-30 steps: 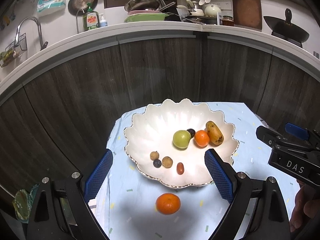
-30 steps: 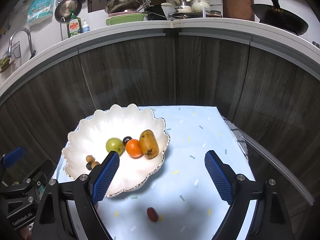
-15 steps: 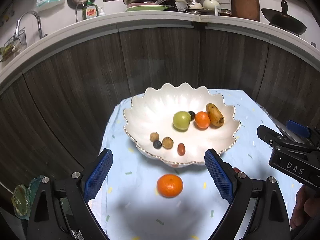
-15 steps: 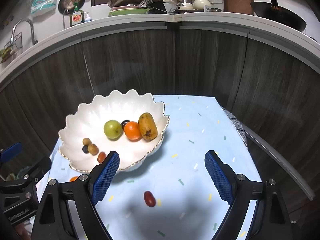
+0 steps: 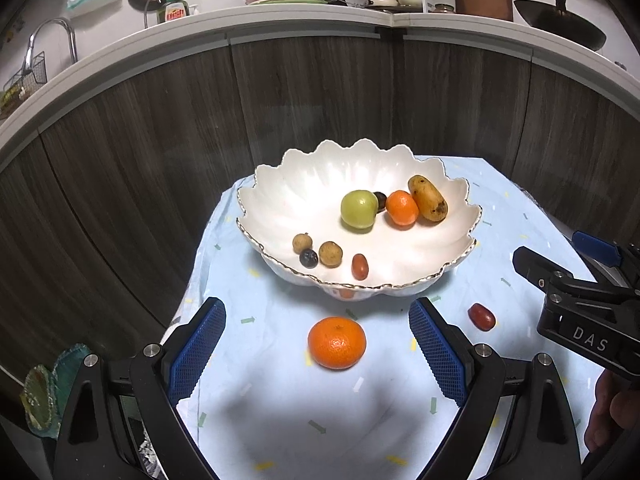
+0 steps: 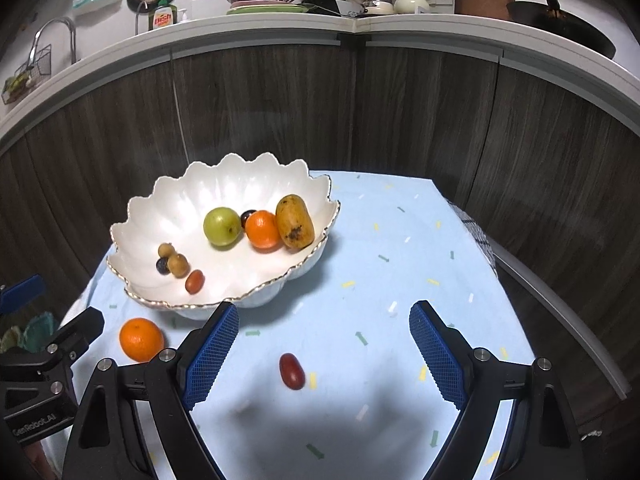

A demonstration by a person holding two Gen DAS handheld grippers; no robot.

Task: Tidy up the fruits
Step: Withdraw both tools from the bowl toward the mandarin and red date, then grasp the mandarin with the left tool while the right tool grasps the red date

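While hovering over the pale blue cloth (image 5: pixel 280 400), left gripper (image 5: pixel 316 344) spread wide, blue pads (image 5: pixel 198 350) apart, nothing pinched. Framed right between those pads: one loose tangerine (image 5: pixel 337 343) on the cloth, just in front of the white scalloped bowl (image 5: pixel 280 196), touched by neither pad. Over to the right gripper (image 6: pixel 324 354), also gaping wide and empty, blue pads (image 6: pixel 212 354) flanking a small dark red fruit (image 6: pixel 291 371) lying on the cloth, clear of both. Same red fruit seen from the left wrist view, near the right gripper's black body.

Inside the bowl, already gathered: a green round fruit (image 5: pixel 359 209), a second tangerine (image 5: pixel 401 208) pressed against a spotted yellow-brown mango (image 5: pixel 427 198), a dark berry-like fruit (image 5: pixel 380 200) tucked behind between green and orange. Nearer the front rim, two small brown round fruits (image 5: pixel 330 254), a dark blue one (image 5: pixel 309 258) just beside them, and a small reddish oval (image 5: pixel 359 266).

Behind it all, dark wood cabinet fronts (image 6: pixel 260 112) under a white counter (image 6: pixel 360 24) crowded with pans and dishes.
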